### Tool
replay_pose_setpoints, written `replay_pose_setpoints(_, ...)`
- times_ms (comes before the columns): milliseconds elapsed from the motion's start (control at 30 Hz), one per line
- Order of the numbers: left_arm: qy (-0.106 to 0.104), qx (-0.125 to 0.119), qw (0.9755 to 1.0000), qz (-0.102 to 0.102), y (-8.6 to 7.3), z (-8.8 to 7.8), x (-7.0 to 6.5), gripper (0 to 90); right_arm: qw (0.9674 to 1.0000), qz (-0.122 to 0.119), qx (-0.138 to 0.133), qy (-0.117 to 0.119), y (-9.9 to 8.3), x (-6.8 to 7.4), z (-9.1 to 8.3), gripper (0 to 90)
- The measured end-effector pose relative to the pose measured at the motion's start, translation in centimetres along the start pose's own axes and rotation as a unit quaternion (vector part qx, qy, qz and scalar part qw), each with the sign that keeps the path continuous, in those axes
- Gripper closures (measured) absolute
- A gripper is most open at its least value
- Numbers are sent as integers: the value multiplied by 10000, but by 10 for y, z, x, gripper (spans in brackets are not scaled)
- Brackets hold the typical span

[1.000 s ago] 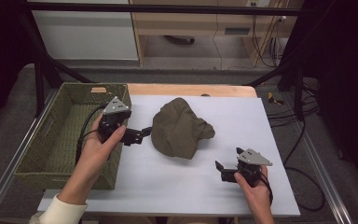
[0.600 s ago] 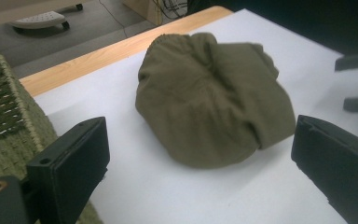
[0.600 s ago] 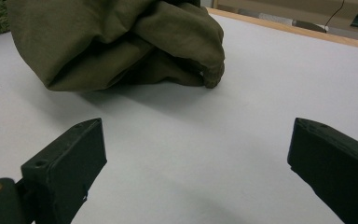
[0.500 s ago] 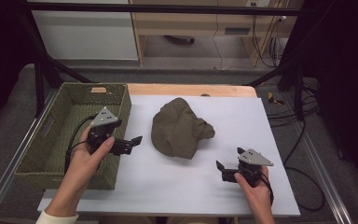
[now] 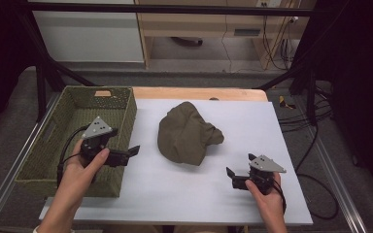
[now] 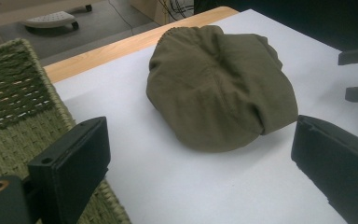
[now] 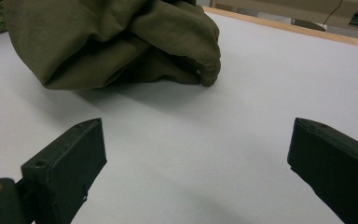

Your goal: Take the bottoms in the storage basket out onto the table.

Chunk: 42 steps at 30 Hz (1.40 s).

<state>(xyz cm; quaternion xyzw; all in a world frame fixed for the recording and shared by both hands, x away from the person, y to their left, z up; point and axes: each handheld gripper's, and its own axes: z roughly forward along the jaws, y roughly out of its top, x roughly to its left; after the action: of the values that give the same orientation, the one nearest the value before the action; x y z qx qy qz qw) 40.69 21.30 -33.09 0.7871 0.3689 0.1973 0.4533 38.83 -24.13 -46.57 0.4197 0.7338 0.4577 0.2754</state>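
Lying crumpled at the centre of the white tabletop (image 5: 281, 145), the olive-green cloth garment (image 5: 187, 138) touches neither claw. Off at its 9 o'clock, the left gripper (image 5: 128, 154) hovers over the near rim of the green woven basket (image 5: 43, 155), jaws spread wide, gripping nothing. Down at 5 o'clock, the right gripper (image 5: 234, 179) sits low on the table, jaws wide apart too, empty, well clear of the cloth.

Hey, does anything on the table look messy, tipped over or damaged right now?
Only the olive cloth: it lies crumpled in a heap mid-table instead of flat or folded. The woven basket stands upright, and nothing looks spilled or broken.
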Motion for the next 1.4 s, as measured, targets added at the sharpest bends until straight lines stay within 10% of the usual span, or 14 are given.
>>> replay_pose_setpoints(700,176,-245,9994,-159,-8,-39,22,45,9999,42,-47,-92,0,-3,-8,46)
replay_pose_setpoints(1400,-117,-183,9997,-116,-39,-26,16,47,9999,1,8,-156,-5,-1,-15,45)
